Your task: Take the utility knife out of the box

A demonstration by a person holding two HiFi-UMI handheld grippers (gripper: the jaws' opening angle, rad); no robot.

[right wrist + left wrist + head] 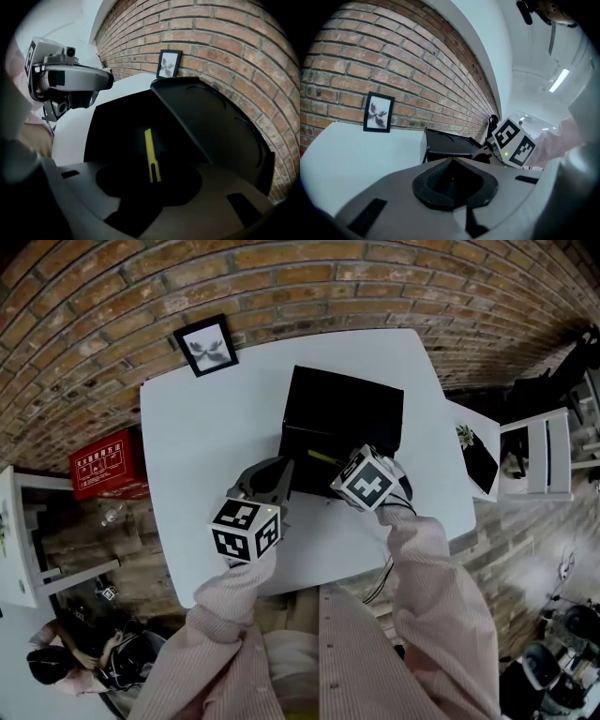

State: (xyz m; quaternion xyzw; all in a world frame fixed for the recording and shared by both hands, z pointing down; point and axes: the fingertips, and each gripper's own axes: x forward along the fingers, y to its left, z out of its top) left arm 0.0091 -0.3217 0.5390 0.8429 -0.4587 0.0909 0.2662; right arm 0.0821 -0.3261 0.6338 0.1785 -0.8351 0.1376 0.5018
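A black box [342, 413] stands open on the white table [211, 432], its lid [220, 126] raised toward the brick wall. The utility knife [150, 157] shows as a thin yellow strip with a dark body, just inside the box's near edge [323, 457]. Its lower end sits between the jaws of my right gripper [153, 182], which looks shut on it at the box's front [330, 465]. My left gripper [279, 472] hovers left of the box with its black pads [440, 176] together and nothing between them. The box [450, 145] lies ahead of it.
A small framed picture [206, 345] leans against the brick wall at the table's far left. A red case [108, 465] sits on the floor to the left, and a white chair [548, 456] stands to the right. A person [56, 662] is at lower left.
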